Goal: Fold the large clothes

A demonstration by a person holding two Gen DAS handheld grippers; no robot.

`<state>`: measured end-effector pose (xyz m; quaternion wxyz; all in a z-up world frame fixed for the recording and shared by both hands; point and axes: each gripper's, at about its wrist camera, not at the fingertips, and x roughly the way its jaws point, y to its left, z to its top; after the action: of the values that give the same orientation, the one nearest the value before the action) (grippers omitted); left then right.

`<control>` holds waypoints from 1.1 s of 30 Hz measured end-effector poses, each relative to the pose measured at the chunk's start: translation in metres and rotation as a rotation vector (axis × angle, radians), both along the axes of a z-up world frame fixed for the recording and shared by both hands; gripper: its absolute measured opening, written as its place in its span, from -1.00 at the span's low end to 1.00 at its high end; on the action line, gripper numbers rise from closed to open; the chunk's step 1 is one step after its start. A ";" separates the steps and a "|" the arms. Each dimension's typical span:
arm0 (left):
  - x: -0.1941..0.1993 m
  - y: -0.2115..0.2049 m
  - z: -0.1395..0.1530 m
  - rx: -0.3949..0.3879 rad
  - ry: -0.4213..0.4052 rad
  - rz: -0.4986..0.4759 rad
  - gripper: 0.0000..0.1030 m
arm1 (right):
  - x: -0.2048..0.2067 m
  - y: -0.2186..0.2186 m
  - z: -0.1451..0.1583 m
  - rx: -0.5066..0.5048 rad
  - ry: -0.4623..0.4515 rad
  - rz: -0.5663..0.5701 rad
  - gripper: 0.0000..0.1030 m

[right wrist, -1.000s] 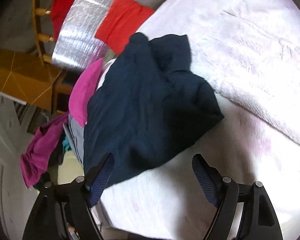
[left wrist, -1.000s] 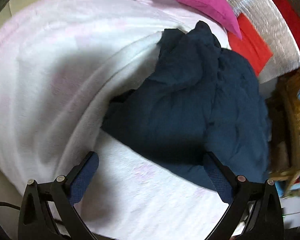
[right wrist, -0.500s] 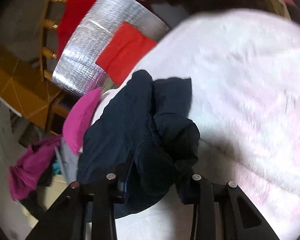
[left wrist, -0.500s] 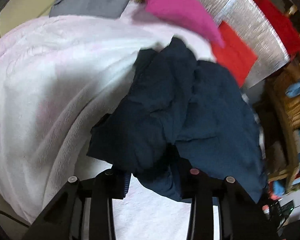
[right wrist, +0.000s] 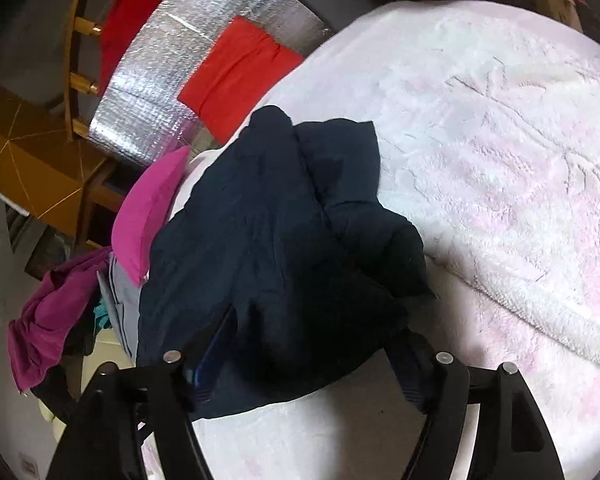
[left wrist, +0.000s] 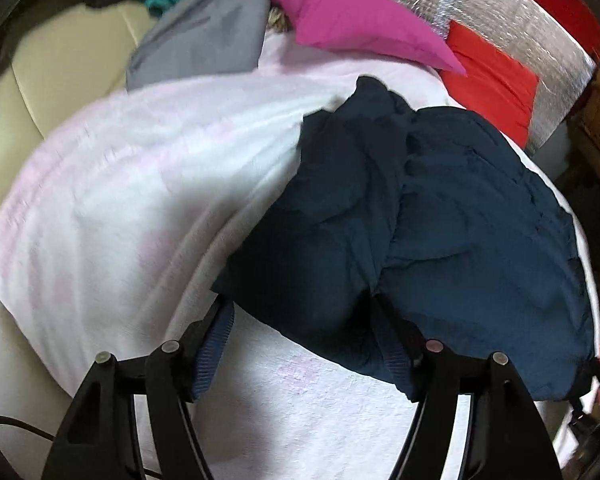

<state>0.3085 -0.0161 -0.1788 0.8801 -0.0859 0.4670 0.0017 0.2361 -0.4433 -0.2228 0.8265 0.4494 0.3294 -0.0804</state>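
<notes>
A crumpled navy garment (left wrist: pixel 440 216) lies on a white-pink fluffy blanket (left wrist: pixel 140 200). In the left wrist view its near edge sits between the fingers of my left gripper (left wrist: pixel 300 308). The jaws are opening, and the blue pads (left wrist: pixel 214 344) stand apart from the cloth on the left side. In the right wrist view the same navy garment (right wrist: pixel 268 240) bulges between the fingers of my right gripper (right wrist: pixel 316 328). Those jaws are opening too, and the left pad (right wrist: pixel 210 356) is half hidden behind a fold.
A magenta cushion (left wrist: pixel 360 24) and a grey cloth (left wrist: pixel 204 36) lie at the blanket's far edge. Behind them stand a silver foil sheet (right wrist: pixel 180 80) with a red cloth (right wrist: pixel 236 76) and a wooden chair (right wrist: pixel 76 52). A purple garment (right wrist: pixel 48 320) hangs at the left.
Half a second ago both grippers were pinched shut on the garment's near edge. Both now stand spread, and the cloth sits bunched higher between them. The left view has risen and rolled.
</notes>
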 end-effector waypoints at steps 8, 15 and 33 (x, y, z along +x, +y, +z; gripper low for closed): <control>-0.007 -0.011 0.012 0.136 -0.092 -0.034 0.38 | 0.009 -0.008 -0.009 -0.028 0.013 -0.013 0.03; -0.007 -0.018 0.014 0.187 -0.128 -0.048 0.38 | 0.010 0.008 0.037 -0.231 -0.084 -0.016 -0.24; -0.011 -0.012 0.019 0.203 -0.176 -0.039 0.38 | 0.003 -0.002 0.011 -0.109 0.034 0.004 0.37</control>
<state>0.2971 -0.0277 -0.1598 0.9216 0.0130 0.3871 0.0244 0.2391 -0.4454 -0.2115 0.8442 0.4016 0.3393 -0.1042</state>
